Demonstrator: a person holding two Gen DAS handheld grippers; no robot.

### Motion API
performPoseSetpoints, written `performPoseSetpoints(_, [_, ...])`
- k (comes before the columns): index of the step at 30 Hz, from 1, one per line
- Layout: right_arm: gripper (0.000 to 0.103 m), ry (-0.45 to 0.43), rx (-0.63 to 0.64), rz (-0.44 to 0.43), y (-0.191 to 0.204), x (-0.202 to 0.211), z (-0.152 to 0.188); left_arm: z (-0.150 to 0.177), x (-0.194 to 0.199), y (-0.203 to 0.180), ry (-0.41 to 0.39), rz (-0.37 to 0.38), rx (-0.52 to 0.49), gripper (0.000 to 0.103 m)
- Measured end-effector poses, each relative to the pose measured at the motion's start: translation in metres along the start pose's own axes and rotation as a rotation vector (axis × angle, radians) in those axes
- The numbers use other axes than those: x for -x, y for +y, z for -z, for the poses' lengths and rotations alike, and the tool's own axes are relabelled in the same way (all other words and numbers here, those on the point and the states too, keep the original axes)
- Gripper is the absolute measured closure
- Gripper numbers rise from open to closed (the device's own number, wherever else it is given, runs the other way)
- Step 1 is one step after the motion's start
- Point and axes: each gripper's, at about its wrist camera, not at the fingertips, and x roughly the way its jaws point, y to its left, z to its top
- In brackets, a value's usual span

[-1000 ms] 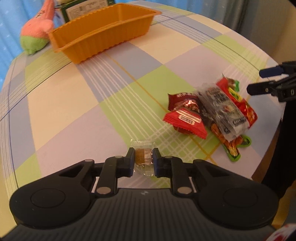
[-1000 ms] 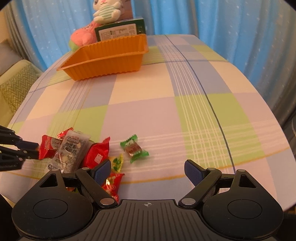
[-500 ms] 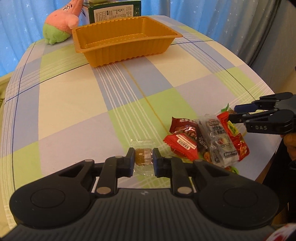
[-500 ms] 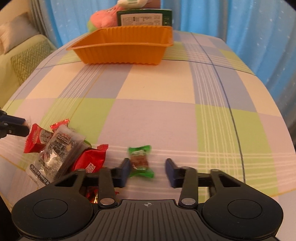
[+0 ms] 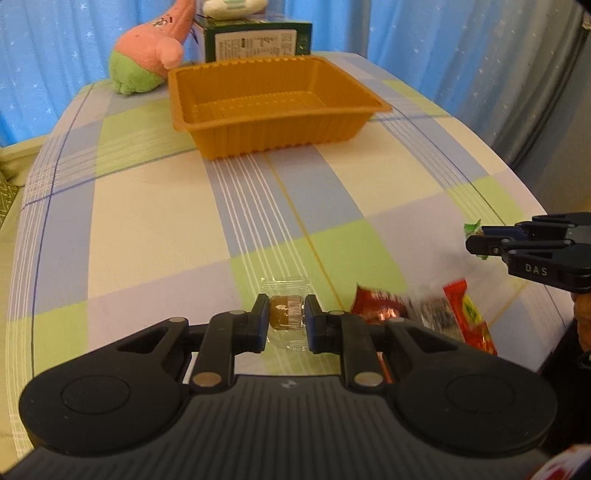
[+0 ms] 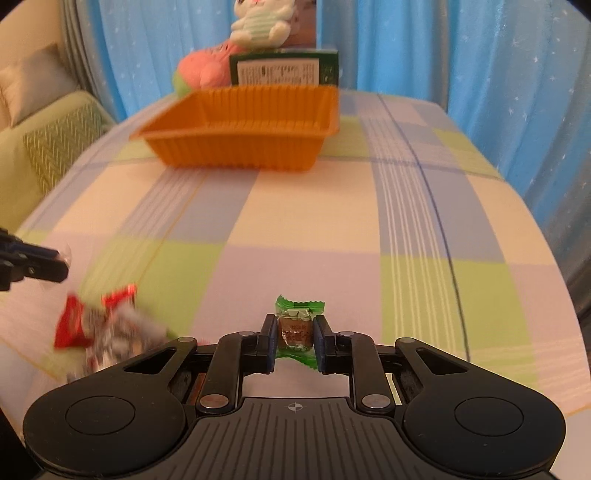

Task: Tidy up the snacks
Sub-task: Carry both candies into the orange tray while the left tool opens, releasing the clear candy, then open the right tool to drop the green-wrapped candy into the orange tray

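My left gripper (image 5: 286, 314) is shut on a clear-wrapped brown candy (image 5: 285, 315), held above the checked tablecloth. My right gripper (image 6: 295, 332) is shut on a green-wrapped candy (image 6: 297, 325); it also shows in the left wrist view (image 5: 480, 242) at the right with green wrapper (image 5: 472, 227) sticking out. An empty orange tray (image 5: 277, 133) stands at the far side of the table, also in the right wrist view (image 6: 240, 147). A pile of red and clear snack packets (image 5: 436, 314) lies near the front edge, blurred in the right wrist view (image 6: 99, 325).
A pink and green plush toy (image 5: 147, 55) and a green box (image 5: 258, 40) stand behind the tray, with a white plush (image 6: 269, 26) on the box. Blue curtains hang behind. A green sofa (image 6: 48, 147) lies left of the table. The table's edge curves close on the right.
My right gripper closed on the green candy and lifted it. Both grippers rose and turned toward the orange tray, the left still holding its candy.
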Motion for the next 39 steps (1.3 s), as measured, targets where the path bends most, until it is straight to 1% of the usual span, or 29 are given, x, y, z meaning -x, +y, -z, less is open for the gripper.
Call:
performPoseSetpoints(4, [0.083,-0.055,0.003,-0.012,-0.003,-0.002,-0.037,-0.03,-0.003,0.005,-0.043,-0.011,0.021,0.085])
performPoseSetpoints(7, [0.083,-0.099,0.01,-0.024,-0.004,-0.006,-0.072,-0.061,-0.007,0.007,-0.08,-0.019,0.018,0.085])
performPoseSetpoints(11, [0.083,-0.135,0.007,-0.049,-0.003,-0.021,-0.12,-0.101,-0.018,0.014,-0.121,-0.029,0.036,0.085])
performPoseSetpoints(15, [0.083,-0.159,-0.022,-0.075,-0.005,-0.04,-0.158,-0.136,-0.036,0.026,-0.148,-0.051,0.048,0.085])
performPoseSetpoints(20, [0.083,-0.139,-0.058,-0.088,-0.01,-0.07,-0.191,-0.165,-0.058,0.039,-0.16,-0.072,0.075,0.085])
performPoseSetpoints(24, [0.082,-0.116,-0.078,-0.092,-0.015,-0.088,-0.2,-0.178,-0.072,0.044,-0.155,-0.074,0.083,0.085])
performPoseSetpoints(29, [0.082,-0.094,-0.094,-0.092,-0.018,-0.104,-0.202,-0.182,-0.091,0.045,-0.143,-0.068,0.086,0.085])
performPoseSetpoints(30, [0.082,-0.09,-0.098,-0.092,-0.018,-0.106,-0.202,-0.182,-0.095,0.046,-0.133,-0.075,0.085,0.084])
performPoseSetpoints(32, [0.082,-0.083,-0.107,-0.096,-0.02,-0.11,-0.2,-0.181,-0.101,0.048,-0.124,-0.076,0.095,0.08])
performPoseSetpoints(39, [0.082,-0.067,-0.113,-0.109,-0.023,-0.115,-0.196,-0.17,-0.1,0.056,-0.122,-0.077,0.127,0.079])
